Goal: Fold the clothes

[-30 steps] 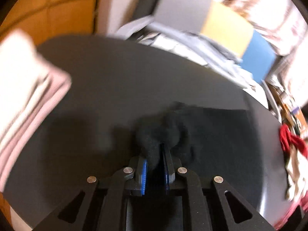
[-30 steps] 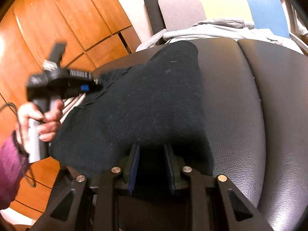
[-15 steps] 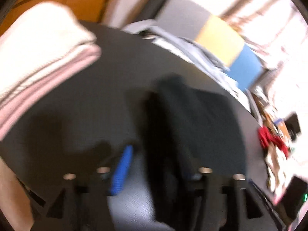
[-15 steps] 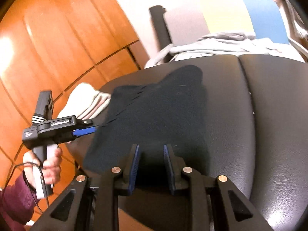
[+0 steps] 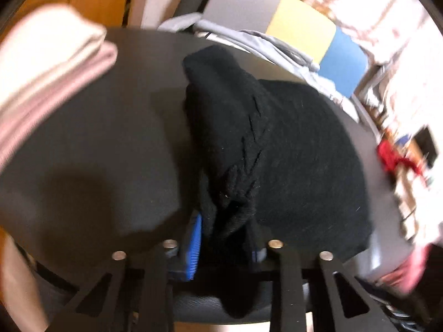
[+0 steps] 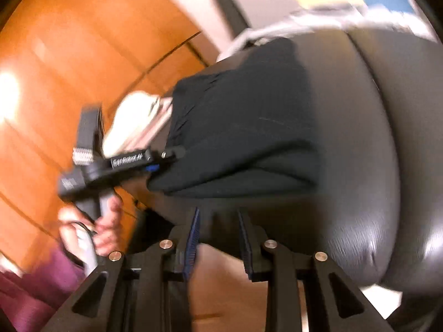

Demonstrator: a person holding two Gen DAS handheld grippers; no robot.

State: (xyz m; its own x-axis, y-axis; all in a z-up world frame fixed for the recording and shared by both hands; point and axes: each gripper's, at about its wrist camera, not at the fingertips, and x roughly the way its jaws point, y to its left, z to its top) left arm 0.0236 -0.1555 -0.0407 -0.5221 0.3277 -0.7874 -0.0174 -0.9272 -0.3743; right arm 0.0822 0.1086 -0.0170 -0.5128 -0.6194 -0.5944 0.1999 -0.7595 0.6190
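A black knitted garment (image 5: 290, 149) lies folded on the dark leather seat (image 5: 110, 127); it also shows in the right wrist view (image 6: 243, 127). My left gripper (image 5: 225, 238) sits at its near edge with the jaws apart and a bunched black fold between and over them; it does not look clamped. The left gripper also shows in the right wrist view (image 6: 155, 166), at the garment's left corner. My right gripper (image 6: 218, 238) is open and empty, just off the garment's near edge, over the seat's front rim.
A folded white and pink stack (image 5: 47, 69) lies on the seat's left; it also shows in the right wrist view (image 6: 133, 121). Grey clothes (image 5: 277, 47) and a grey, yellow and blue chair back (image 5: 299, 25) are behind. Red cloth (image 5: 393, 157) and clutter are at right. Orange wood panelling (image 6: 83, 55) is left.
My left gripper went from shut on a bunch of black cloth to open. The garment now lies flatter and folded. My right gripper let go of its edge and drew back toward the seat's front.
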